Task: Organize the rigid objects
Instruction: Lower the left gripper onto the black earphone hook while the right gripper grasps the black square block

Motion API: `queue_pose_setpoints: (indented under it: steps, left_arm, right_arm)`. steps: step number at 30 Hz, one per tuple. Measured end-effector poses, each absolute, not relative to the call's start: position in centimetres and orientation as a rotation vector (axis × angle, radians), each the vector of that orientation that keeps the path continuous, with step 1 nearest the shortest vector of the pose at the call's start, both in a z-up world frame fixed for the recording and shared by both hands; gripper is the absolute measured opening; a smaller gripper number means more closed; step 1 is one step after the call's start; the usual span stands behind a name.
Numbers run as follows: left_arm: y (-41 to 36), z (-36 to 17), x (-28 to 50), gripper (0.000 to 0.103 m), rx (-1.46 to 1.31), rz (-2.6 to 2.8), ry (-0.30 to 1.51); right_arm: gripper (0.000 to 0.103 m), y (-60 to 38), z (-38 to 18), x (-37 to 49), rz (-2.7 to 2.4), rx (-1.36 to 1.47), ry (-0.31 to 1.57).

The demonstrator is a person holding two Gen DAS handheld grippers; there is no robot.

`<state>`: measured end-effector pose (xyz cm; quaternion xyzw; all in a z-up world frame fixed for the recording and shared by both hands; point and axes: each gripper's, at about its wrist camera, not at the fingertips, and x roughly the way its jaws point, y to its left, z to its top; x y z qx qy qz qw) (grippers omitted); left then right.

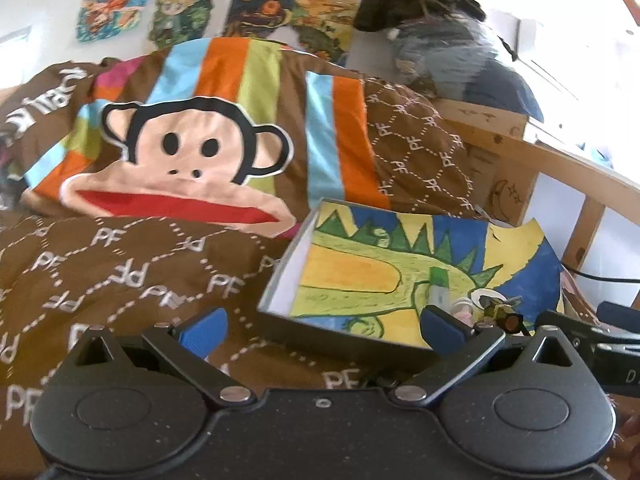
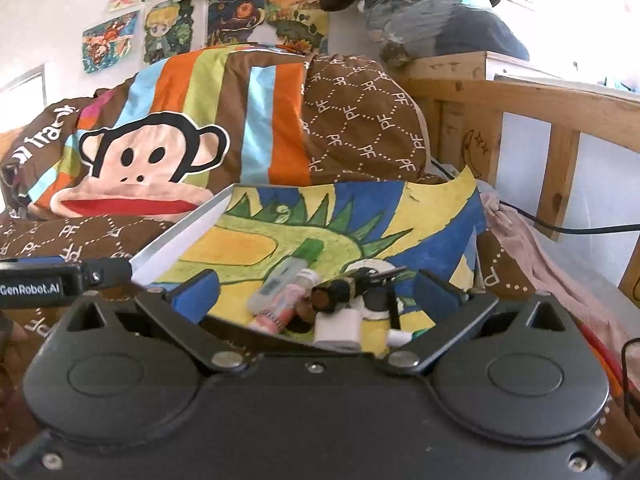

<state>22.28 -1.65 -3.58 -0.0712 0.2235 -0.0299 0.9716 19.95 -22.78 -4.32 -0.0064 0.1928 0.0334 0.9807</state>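
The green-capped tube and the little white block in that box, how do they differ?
The green-capped tube is long, slim and pale grey with a green end, and it lies slanted toward the middle of the box. The white block is short, squarish and plain white, and it sits at the box's near edge. Both rest in the same small pile on the dinosaur drawing.

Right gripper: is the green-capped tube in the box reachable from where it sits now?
Probably yes. The right gripper is open just in front of the box, nothing lies over the green-capped tube, though a pink tube and a dark cylinder crowd its near end.
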Motion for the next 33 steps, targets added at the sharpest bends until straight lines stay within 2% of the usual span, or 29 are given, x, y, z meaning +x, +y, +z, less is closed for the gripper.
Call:
queue_pose_setpoints:
  steps: [6, 11, 20, 33]
  left_arm:
    - [-3.1, -4.3, 24.3, 0.102, -0.097, -0.099, 0.469]
    - [-3.4, -5.3, 25.3, 0.102, -0.077, -0.125, 0.510]
    - [-3.3, -6.8, 26.7, 0.102, -0.016, -0.157, 0.593]
    - [-3.9, -7.6, 27.5, 0.101, 0.016, -0.296, 0.667]
  right_arm:
    - [0.103, -24.5, -5.6, 22.5, 0.034, 0.009, 0.423]
    - [0.103, -25.3, -7.0, 23.8, 0.012, 0.028, 0.526]
    - [0.103, -23.9, -8.8, 25.1, 0.113, -0.086, 0.669]
    - [0.103, -22.6, -9.2, 22.9, 0.169, -0.033, 0.756]
